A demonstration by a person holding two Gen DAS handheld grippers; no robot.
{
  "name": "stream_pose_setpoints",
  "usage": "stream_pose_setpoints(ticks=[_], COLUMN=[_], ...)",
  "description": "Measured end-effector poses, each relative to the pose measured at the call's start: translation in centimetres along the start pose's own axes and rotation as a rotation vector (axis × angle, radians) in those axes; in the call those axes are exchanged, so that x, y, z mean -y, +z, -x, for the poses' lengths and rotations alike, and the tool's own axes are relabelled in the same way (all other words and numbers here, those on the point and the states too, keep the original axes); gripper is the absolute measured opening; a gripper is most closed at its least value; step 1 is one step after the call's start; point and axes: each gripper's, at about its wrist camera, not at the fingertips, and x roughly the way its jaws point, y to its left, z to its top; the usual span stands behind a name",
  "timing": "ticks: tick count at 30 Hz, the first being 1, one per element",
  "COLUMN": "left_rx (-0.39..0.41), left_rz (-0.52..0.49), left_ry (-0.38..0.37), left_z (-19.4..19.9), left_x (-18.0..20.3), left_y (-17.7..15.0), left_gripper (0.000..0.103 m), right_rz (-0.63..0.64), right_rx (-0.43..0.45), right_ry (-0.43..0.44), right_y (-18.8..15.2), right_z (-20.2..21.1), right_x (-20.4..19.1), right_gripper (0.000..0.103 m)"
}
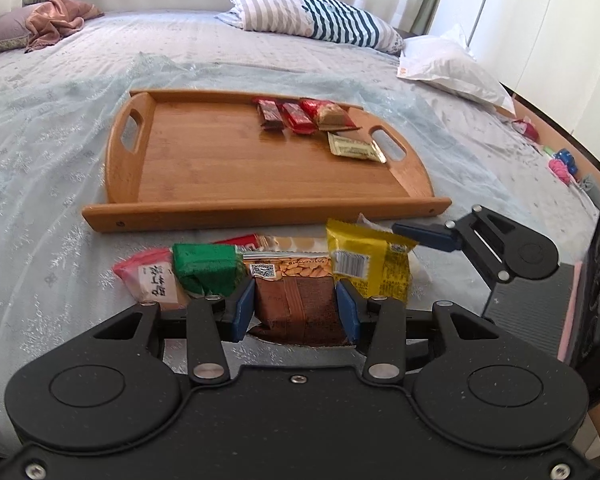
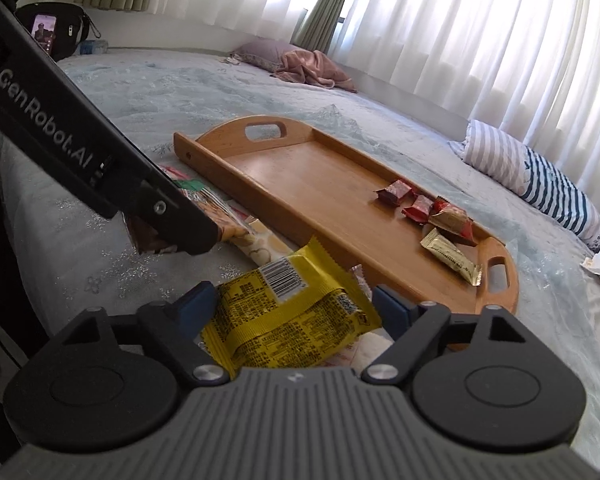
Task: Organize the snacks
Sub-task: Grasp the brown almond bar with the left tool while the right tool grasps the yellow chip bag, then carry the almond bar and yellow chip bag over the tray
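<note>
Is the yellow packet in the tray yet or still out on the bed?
Out. The yellow packet lies on the bedspread in front of the tray, near its rim, between the right hand-held gripper's open jaws.

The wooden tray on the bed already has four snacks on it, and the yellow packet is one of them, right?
Not quite. The wooden tray does hold four snacks, but the yellow packet is not among them: the right wrist view shows it on the bed in front of the tray.

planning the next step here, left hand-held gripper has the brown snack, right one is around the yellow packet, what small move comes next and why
Probably close the right hand-held gripper on the yellow packet: its pads straddle it without pressing, while the left hand-held gripper already clamps the brown packet.
</note>
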Motion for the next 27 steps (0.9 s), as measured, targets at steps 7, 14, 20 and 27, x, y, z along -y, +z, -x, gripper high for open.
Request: stream_pose_setpoints(ticks=[7,14,20,27], left_rx=[0.017,0.042,0.049,0.060], left_rz=[0.015,0.037,0.054,0.053], left_ry=[0.019,0.040,0.060,0.080], left_z=[-0.2,-0.3,-0.4,-0.5], left_x=[-0.8,-1.7,-2.4,-2.9], left_y=[0.8,1.6,1.8,2.4], left_gripper=[0.042,0.042,0.042,0.042], right_rz=[-0.044,-0.065,-0.161,-0.262], right_rx=[0.016,0.025,0.045,0.050], right_ry=[0.000,-0.018,-0.084,-0.118], right_y=[-0.1,-0.1,0.1,0.3], right_z=[0.6,1.0,1.4,1.6], right_x=[0.4,0.3,1.3,3.0], right_gripper=[0.068,0.064,0.055,0.053])
